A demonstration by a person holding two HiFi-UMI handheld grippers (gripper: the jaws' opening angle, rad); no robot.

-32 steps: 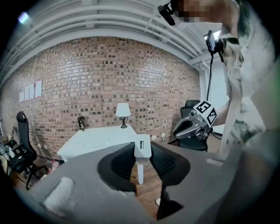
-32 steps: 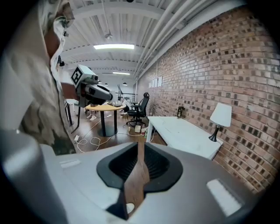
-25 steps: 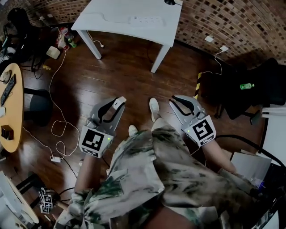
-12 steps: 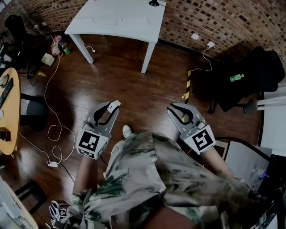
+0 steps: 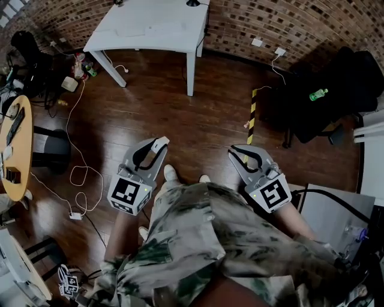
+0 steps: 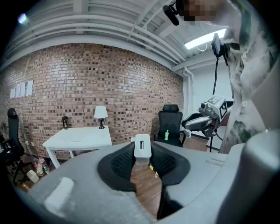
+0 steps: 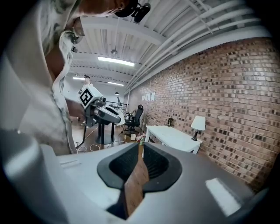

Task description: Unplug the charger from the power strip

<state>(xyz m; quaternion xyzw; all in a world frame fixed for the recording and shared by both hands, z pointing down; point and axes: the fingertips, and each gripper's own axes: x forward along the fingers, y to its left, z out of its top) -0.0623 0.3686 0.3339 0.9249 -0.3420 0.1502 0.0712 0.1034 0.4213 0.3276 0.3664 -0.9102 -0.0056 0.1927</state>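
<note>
**Left gripper** [image 5: 161, 143]: fingers together, empty, held low in front of the person.
**Right gripper** [image 5: 233, 150]: likewise, fingers closed on nothing.
**Worktop** [image 5: 174, 18]: white, by the brick wall, well apart from both grippers.
**Power strip** [image 5: 153, 27]: a faint pale bar on the worktop; the charger is too small to tell.
**Cable** [image 5: 72, 174]: white, in loose loops on the floor [image 5: 198, 114], to the person's left.
**Hazards, as judged:**
- A foot catches the cable on the approach.
- Closed fingers reach the plug unopened and knock it.
- A pull on the charger with the strip unbraced drags it off the worktop.
</note>
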